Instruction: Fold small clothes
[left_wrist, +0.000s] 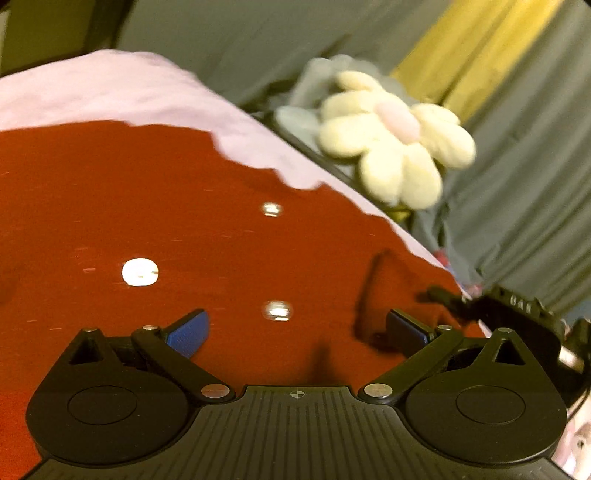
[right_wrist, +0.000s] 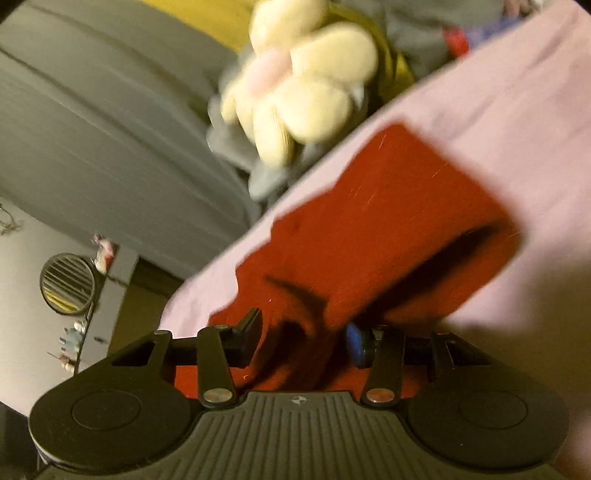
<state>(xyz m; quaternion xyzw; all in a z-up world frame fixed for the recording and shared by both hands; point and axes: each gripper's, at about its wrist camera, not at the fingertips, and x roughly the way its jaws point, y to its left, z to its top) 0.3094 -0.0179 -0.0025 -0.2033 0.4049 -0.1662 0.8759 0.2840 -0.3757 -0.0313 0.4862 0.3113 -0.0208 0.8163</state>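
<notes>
1. The red garment (left_wrist: 184, 221) lay spread on a pale pink sheet (left_wrist: 92, 88), filling most of the left wrist view; three shiny round snaps or buttons (left_wrist: 140, 272) sat on its cloth (blur hid which).
2. The left gripper (left_wrist: 295, 328) hovered just over the garment with its blue-padded fingers (left_wrist: 186, 334) wide apart and only flat cloth showing between them.
3. At the right edge of that view a black part of the other tool (left_wrist: 517, 314) reached in over the garment's edge.
4. The right gripper (right_wrist: 303, 341) stood partly open over a raised fold of the same red garment (right_wrist: 369, 229); the cloth passed between the fingers (right_wrist: 356, 343), but the pads did not seem to press on it, and the blur left that unsure.
5. Farther along in the right wrist view, a sleeve-like part of the garment lay on the pink sheet (right_wrist: 517, 110), its dark open end turned to the right.
6. Beyond the edge of the sheet sat a cream plush flower (left_wrist: 391, 140) with a pink centre, resting on something grey and soft.
7. Behind it hung grey cloth (left_wrist: 524, 184) and a yellow strip (left_wrist: 469, 48).
8. Far left in the right wrist view, a small round mirror (right_wrist: 67, 283) stood by a pale wall.
</notes>
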